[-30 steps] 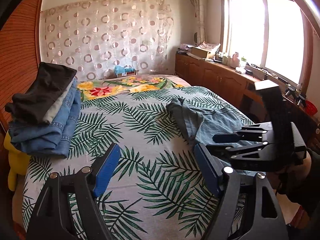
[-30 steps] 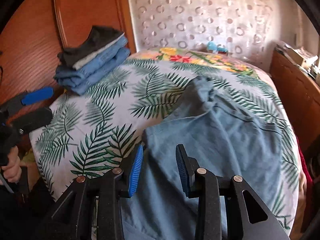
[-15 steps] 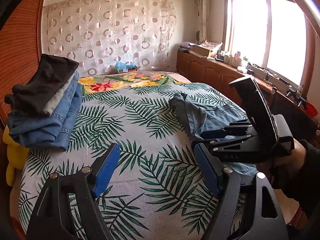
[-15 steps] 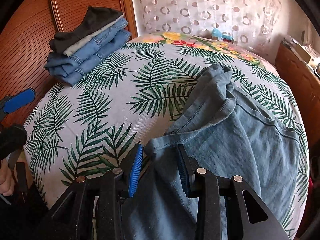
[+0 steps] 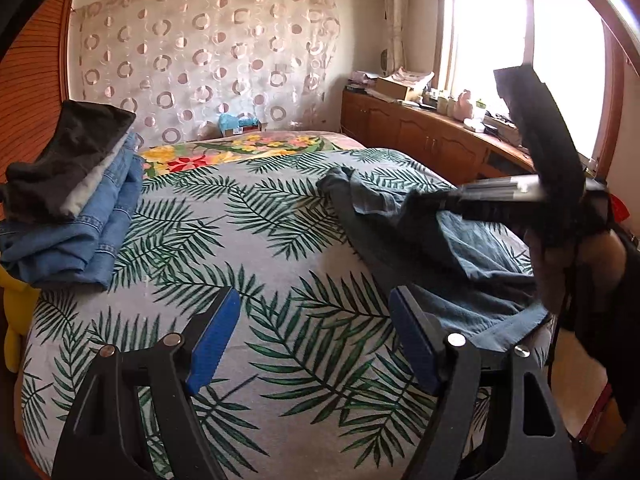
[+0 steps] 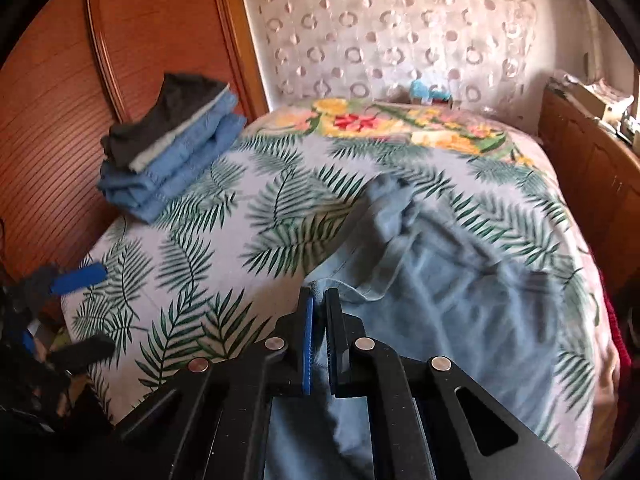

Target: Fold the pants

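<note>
The blue pants [image 6: 460, 288] lie rumpled across the lower right of the right wrist view, on the leaf-print bed [image 6: 224, 248]. The right hand-held gripper [image 6: 318, 332] has just closed and is clamped on the near edge of the cloth at bottom centre — a fold of denim shows pinched between the blue pads. The left hand-held gripper [image 5: 316, 336] hangs with its jaws wide apart over bare bedspread at the bottom of its own view, holding nothing.

The step in hand looks like lifting and spreading the pants flat before any fold. To do it well, I would keep the pinch firm on the hem or waistband seam rather than on a single loose layer, raise it only enough to free the wrinkles, and bring the left hand-held gripper to a matching corner so the cloth is drawn taut between two points.

Against the frame half a second back, the right jaws stood apart around the cloth edge; now they meet on it. The folded pile [image 6: 172, 148] at upper left is unchanged.
</note>
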Available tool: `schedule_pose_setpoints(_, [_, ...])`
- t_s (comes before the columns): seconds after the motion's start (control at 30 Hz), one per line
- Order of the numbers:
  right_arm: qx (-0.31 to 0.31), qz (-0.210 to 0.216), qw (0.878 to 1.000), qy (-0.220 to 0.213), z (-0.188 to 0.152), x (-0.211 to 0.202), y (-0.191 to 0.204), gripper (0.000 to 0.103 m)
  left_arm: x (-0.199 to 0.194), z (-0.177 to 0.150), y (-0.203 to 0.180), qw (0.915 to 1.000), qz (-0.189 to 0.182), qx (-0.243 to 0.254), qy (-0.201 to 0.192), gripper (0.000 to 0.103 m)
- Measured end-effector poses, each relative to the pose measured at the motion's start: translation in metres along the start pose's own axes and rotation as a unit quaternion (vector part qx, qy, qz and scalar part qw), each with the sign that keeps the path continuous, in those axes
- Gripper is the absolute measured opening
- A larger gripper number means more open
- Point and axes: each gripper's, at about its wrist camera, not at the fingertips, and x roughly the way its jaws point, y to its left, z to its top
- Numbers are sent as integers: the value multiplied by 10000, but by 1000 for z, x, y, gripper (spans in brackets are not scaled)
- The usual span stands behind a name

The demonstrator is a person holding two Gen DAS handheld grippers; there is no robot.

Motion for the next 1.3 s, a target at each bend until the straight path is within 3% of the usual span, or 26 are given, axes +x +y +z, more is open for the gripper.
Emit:
schedule_pose_setpoints(0.57, [-59,-1086,9933,-379,33,-45,-51,5,3,-4,-7,10000,-55,41,46,78])
schedule_pose_setpoints(1.13, [264,-1749,9842,-5,38,-7,-93,5,5,-6,-6,9999,-28,76,114,78])
schedule_pose_setpoints(1.3, [443,-1748,9836,107,38,3,-102,5,6,-7,-5,9999,-12,82,149,78])
